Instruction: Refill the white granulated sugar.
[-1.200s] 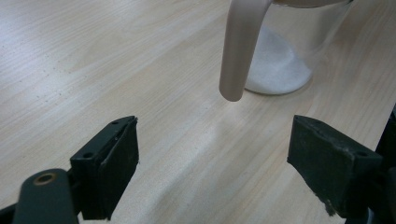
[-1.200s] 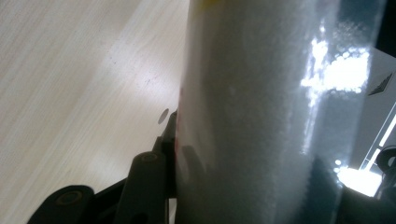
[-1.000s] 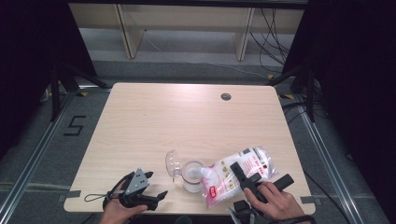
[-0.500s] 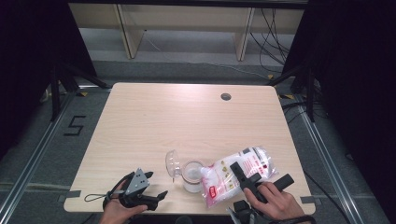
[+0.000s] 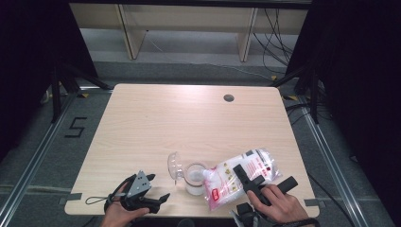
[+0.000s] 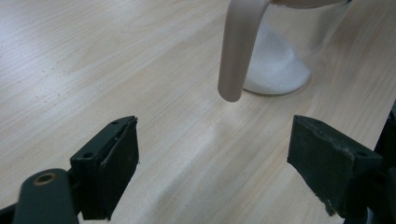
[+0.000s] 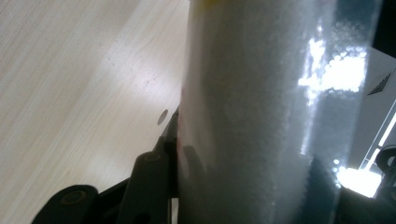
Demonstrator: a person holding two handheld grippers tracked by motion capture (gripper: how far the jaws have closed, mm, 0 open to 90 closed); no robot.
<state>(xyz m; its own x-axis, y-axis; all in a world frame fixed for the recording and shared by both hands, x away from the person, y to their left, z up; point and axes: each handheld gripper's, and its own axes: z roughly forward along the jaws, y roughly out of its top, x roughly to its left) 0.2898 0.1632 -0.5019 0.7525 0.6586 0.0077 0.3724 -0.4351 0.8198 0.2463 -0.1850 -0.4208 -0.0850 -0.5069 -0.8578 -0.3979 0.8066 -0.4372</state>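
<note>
Count on the surface [image 5: 142,123]: one plastic bag [image 5: 239,177] of white grains with red print, one clear jar [image 5: 195,178] holding a layer of the same white grains, one clear lid [image 5: 174,165] hinged open at the jar's left side, two claws.

Bag lies in the lower right of the high view, tilted, its lower end at the jar's rim. Right claw [image 5: 246,176] is clamped on the bag; one black jaw lies across the bag's top face, hand [image 5: 276,205] behind it at the bottom edge. In the right gripper view the bag [image 7: 261,112] stands pressed between the jaws, one dark jaw tight against its left side, grains visible through the film. Jaws have just been closing slightly on the bag.

Left claw [image 5: 153,196] sits at the lower left of the high view, near the front edge of the surface, apart from the jar. In the left gripper view its jaws stand wide with nothing between them; the jar [image 6: 289,51] is ahead at upper right, a beige handle-like strip [image 6: 238,51] hanging in front of it.
</note>
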